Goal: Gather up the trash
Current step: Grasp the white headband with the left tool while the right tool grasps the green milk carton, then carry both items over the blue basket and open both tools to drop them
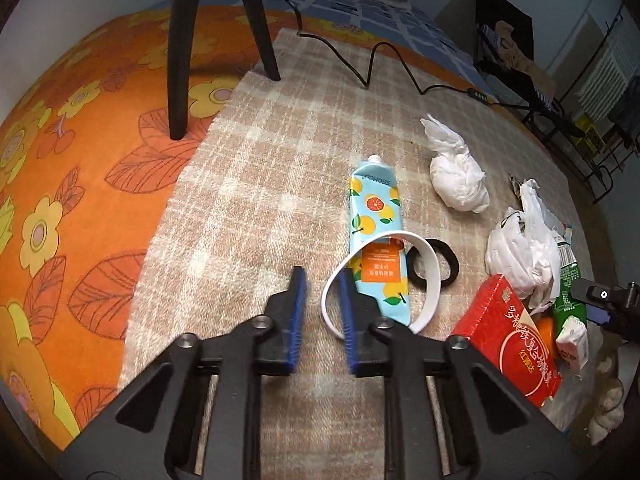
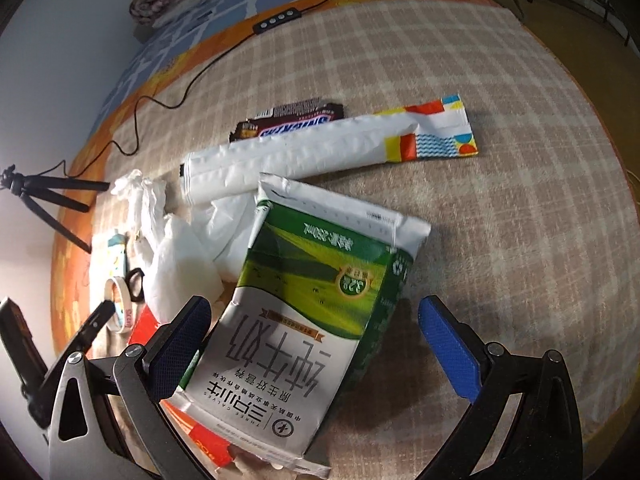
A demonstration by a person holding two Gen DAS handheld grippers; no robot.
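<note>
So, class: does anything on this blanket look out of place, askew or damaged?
Yes. The green milk carton is flattened and lies tilted, propped on the red box rather than flat. A white band lies looped over the citrus-print tube. Crumpled white tissue is scattered nearby. Nothing looks spilled.

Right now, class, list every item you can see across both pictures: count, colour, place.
tube: 1, blue, fruit-printed, mid-blanket
white band: 1, over the tube's lower end
black ring: 1, beside the tube
tissue wad: 1, white, beyond the ring
red box: 1, right
milk carton: 1, green-white
mailer bag: 1, white, behind carton
candy wrapper: 1, brown
cable: 1, black
left hand-held gripper: nearly closed, one finger inside the band
right hand-held gripper: open, astride carton
</note>
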